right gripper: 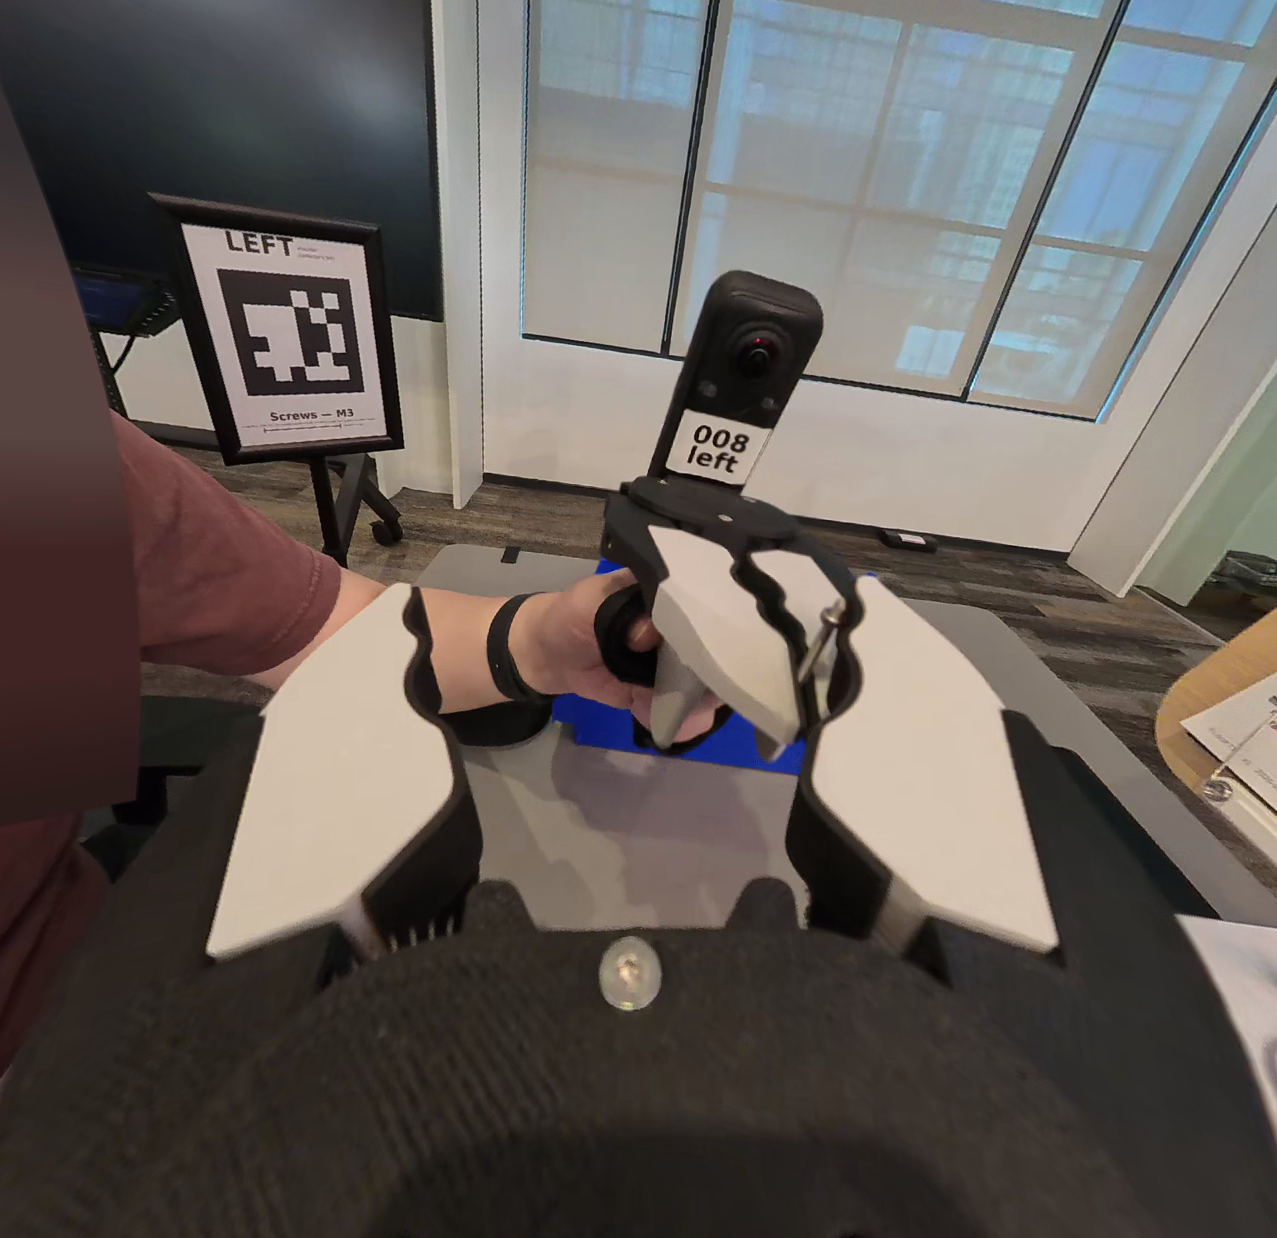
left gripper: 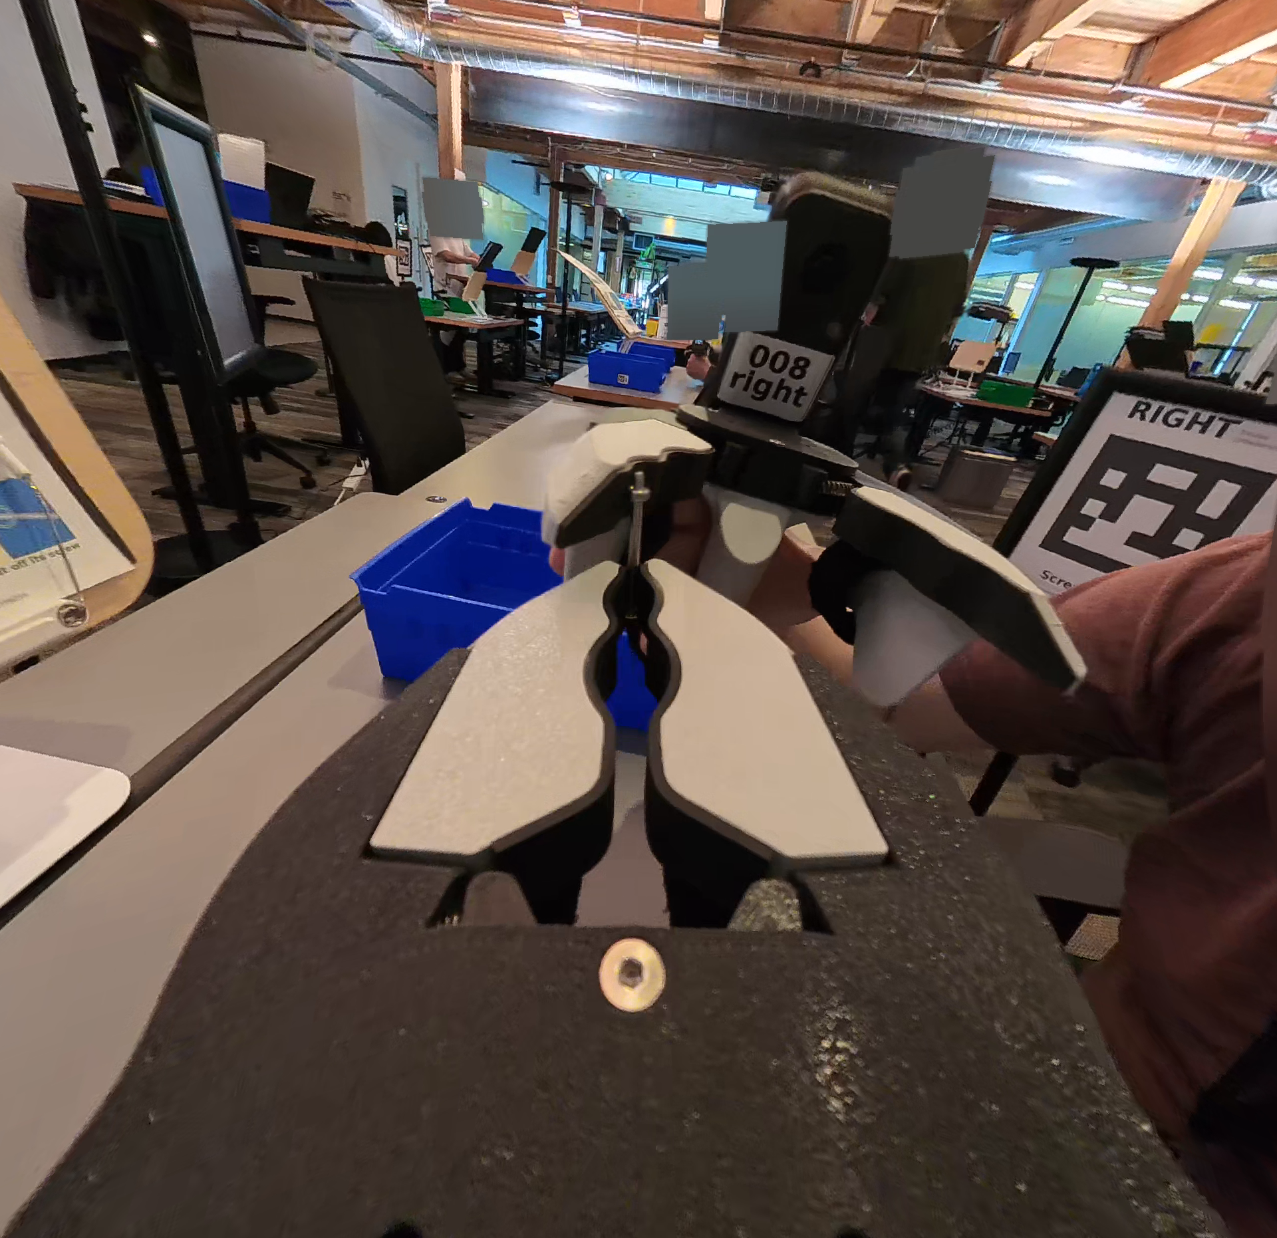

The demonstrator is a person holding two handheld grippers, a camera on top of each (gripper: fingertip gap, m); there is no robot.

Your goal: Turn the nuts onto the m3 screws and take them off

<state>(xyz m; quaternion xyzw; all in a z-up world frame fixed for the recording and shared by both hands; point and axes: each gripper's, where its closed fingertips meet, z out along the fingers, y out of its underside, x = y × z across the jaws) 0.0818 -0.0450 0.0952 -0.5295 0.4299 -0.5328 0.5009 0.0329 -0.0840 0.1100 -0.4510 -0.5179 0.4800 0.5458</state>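
while the left gripper point(left gripper: 632, 576) sat closest to its own camera, its two grey-faced fingers with black wavy edges were pressed together around the lower end of a thin silver m3 screw point(left gripper: 637, 521), so that claw was clamped on the screw. the screw stood nearly upright out of the tips, head end up, with a small collar near the top that could've been a nut, too tiny to call.

just past it, the right gripper point(left gripper: 815, 514) was spread wide apart, holding nothing, one finger point(left gripper: 636, 486) right behind the top of the screw and the other off to the side. couldn't tell if it touched the screw. from the right wrist view same story: right gripper point(right gripper: 632, 659) fingers well apart, the left one between them with the screw point(right gripper: 819, 635) tilted beside the right-hand finger. a hand point(right gripper: 594, 645) with a black wristband gripped the left gripper's handle, maroon sleeve point(right gripper: 221, 562) behind it.

below both sat a blue plastic bin point(left gripper: 456, 583) on the grey table point(left gripper: 207, 652). further back stood a black-framed sign with a square marker point(right gripper: 290, 327), big windows point(right gripper: 864, 169) and an office with black chairs point(left gripper: 387, 383).
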